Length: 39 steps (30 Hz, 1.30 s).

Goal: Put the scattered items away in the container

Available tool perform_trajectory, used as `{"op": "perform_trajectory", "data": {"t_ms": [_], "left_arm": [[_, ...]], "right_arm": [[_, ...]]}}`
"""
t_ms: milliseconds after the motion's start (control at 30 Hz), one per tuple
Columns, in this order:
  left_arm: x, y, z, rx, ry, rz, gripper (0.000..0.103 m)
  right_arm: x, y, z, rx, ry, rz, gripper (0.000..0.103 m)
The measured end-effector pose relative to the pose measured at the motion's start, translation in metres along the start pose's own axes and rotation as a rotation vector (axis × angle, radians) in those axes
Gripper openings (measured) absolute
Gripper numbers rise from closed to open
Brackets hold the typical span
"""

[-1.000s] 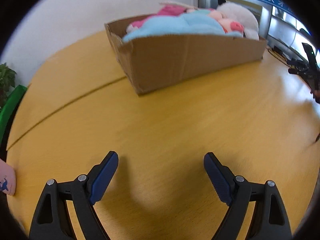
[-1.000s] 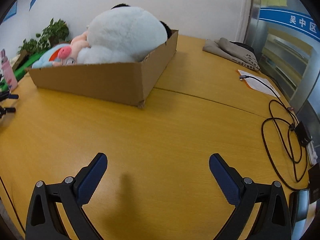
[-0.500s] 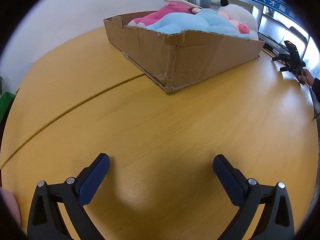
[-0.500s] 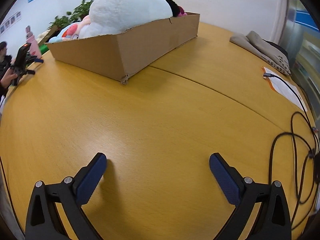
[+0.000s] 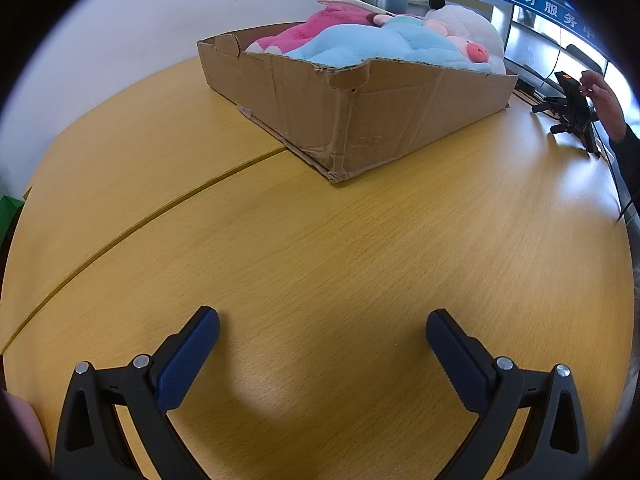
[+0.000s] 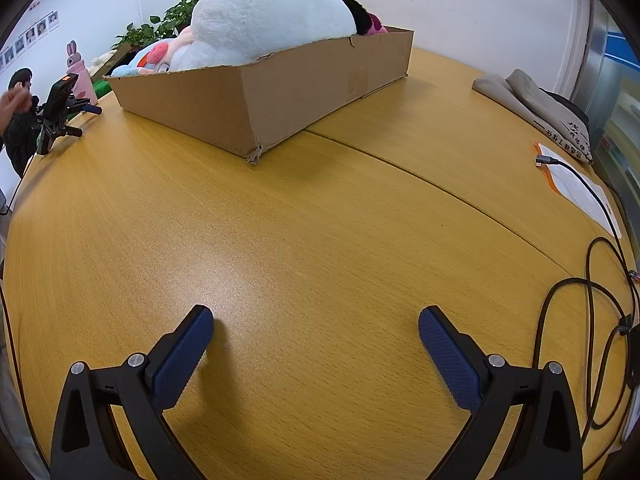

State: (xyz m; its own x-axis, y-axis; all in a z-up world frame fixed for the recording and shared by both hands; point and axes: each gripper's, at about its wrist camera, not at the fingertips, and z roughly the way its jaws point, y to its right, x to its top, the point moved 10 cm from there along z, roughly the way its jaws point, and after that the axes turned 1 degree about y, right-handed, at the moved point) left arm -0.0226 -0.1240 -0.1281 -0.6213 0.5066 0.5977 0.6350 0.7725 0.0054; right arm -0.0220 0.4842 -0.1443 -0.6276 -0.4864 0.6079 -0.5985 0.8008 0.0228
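A shallow cardboard box [image 5: 400, 120] [image 6: 280, 92] sits at the far side of the wooden table [image 5: 320, 248] [image 6: 300, 232]. It is piled with plush toys: a pink one [image 5: 320, 26], a light blue one [image 5: 380, 46], and a big white one [image 5: 468, 26] [image 6: 272, 16]. My left gripper [image 5: 322, 328] hovers low over bare tabletop well short of the box, jaws wide open with nothing between them. My right gripper [image 6: 316, 320] is likewise open and empty above bare wood.
A small tripod device [image 5: 572, 108] [image 6: 60, 108] stands beside the box, with a person's hand [image 5: 600, 92] on it. Black cables [image 6: 592, 300], papers [image 6: 580, 184] and a folded grey cloth [image 6: 532, 100] lie at the right. A pink rabbit bottle [image 6: 80, 72] and plants [image 6: 160, 28] stand behind.
Both views swung across the table so the box shifted in frame and turned a corner toward each camera. The left jaws widened slightly. The right gripper stayed open.
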Motion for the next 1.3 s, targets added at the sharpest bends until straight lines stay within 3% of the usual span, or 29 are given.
{"op": "perform_trajectory", "data": {"t_ms": [1300], "left_arm": [[0.006, 0.0037, 0.0017, 0.003, 0.0, 0.003, 0.103]], "right_arm": [[-0.0008, -0.0053, -0.0034, 0.001, -0.001, 0.0, 0.103]]}}
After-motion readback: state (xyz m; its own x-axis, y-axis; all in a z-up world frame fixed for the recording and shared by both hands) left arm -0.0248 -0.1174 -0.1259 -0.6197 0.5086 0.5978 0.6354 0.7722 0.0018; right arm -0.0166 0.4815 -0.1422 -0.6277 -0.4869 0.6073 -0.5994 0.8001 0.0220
